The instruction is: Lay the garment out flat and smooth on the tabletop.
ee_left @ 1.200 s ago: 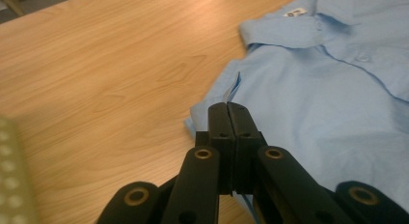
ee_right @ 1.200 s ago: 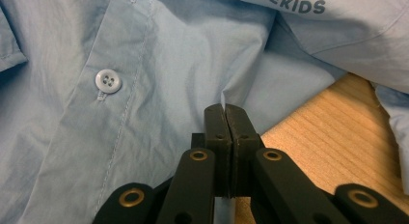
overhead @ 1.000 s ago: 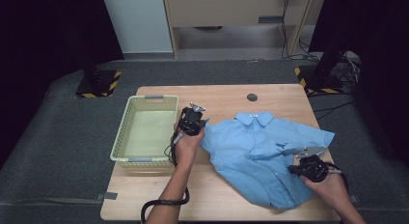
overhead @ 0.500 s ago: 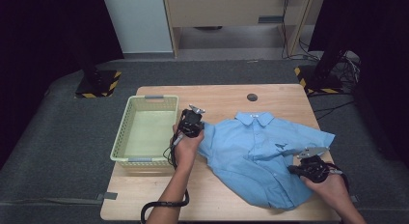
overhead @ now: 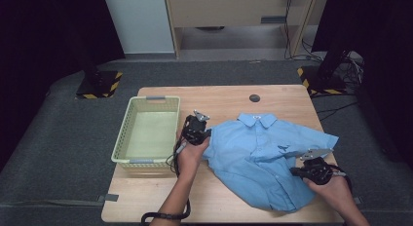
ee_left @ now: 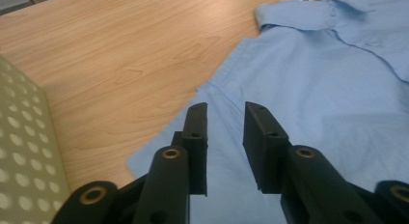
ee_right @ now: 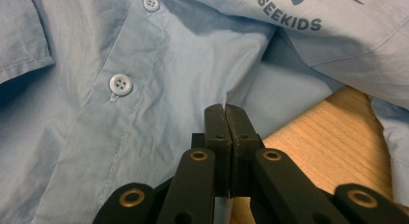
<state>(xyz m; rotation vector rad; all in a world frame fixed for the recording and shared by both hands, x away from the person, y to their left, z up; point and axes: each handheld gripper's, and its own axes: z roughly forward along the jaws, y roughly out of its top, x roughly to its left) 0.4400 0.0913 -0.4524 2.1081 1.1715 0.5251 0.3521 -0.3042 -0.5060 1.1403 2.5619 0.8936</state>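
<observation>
Shirt point(overhead: 265, 160), light blue, short-sleeved and buttoned, lies front-up and spread on the desk point(overhead: 219, 97) just right of the pale green basket point(overhead: 146, 133); judged light, limp and wrinkle-prone, so it will sag and drag from any single hold. Left tongs point(ee_left: 225, 127) have just been opening, jaws slightly apart over the sleeve edge with no cloth pinched, while the right tongs point(ee_right: 225, 119) are pressed together on a fold at the shirt's side edge. Best holds: doubled seams, hems, shoulder or collar, not the thin open panel.
</observation>
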